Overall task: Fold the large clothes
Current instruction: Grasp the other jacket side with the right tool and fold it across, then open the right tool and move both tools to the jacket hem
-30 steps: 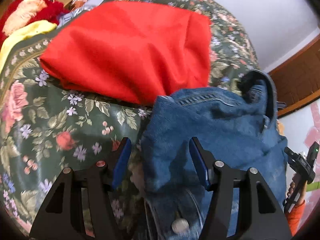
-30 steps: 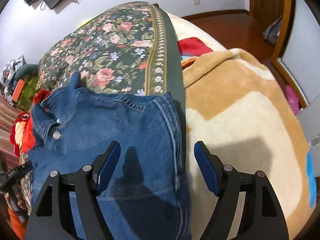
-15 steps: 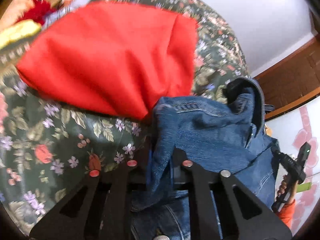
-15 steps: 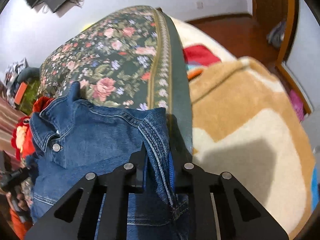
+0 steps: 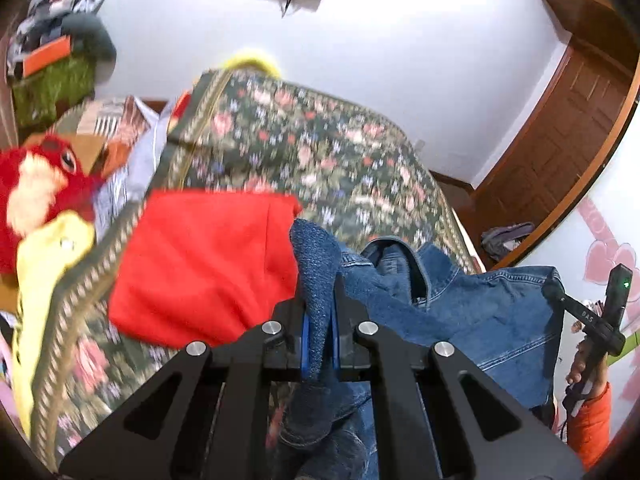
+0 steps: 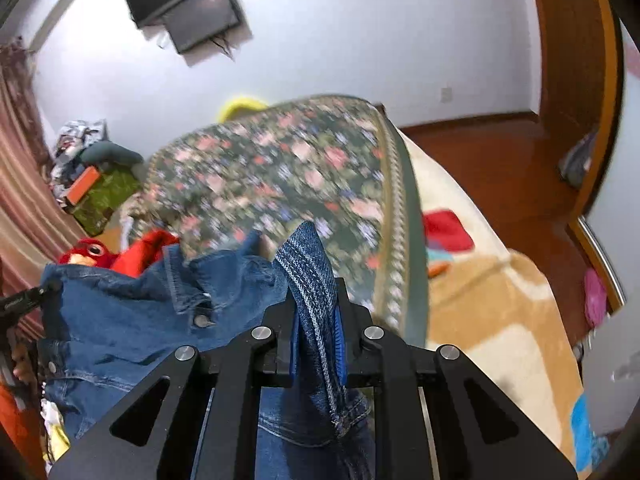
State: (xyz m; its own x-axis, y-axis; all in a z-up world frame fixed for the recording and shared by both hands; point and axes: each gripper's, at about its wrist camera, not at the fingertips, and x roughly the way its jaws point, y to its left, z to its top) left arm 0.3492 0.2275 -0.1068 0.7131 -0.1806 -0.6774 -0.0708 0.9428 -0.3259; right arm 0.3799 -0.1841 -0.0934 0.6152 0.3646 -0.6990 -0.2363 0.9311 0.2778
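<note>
A blue denim jacket [image 5: 492, 320] hangs lifted between my two grippers above the floral bedspread [image 5: 320, 152]. My left gripper [image 5: 319, 320] is shut on one edge of the jacket, the cloth bunched up between its blue pads. My right gripper [image 6: 316, 320] is shut on the opposite stitched edge of the jacket [image 6: 120, 320]; the collar and buttons show to its left. The right gripper also shows in the left wrist view [image 5: 600, 320], at the jacket's far corner.
A folded red garment [image 5: 204, 264] lies on the bedspread left of the jacket. A red plush toy [image 5: 36, 192] and a yellow cloth [image 5: 48, 264] lie at the bed's left edge. A tan blanket [image 6: 500, 320] covers the bed to the right. A wooden door [image 5: 560, 140] stands behind.
Both grippers closed on the jacket's edges, then lifted it off the bed and tilted up, so the wall and screen now show.
</note>
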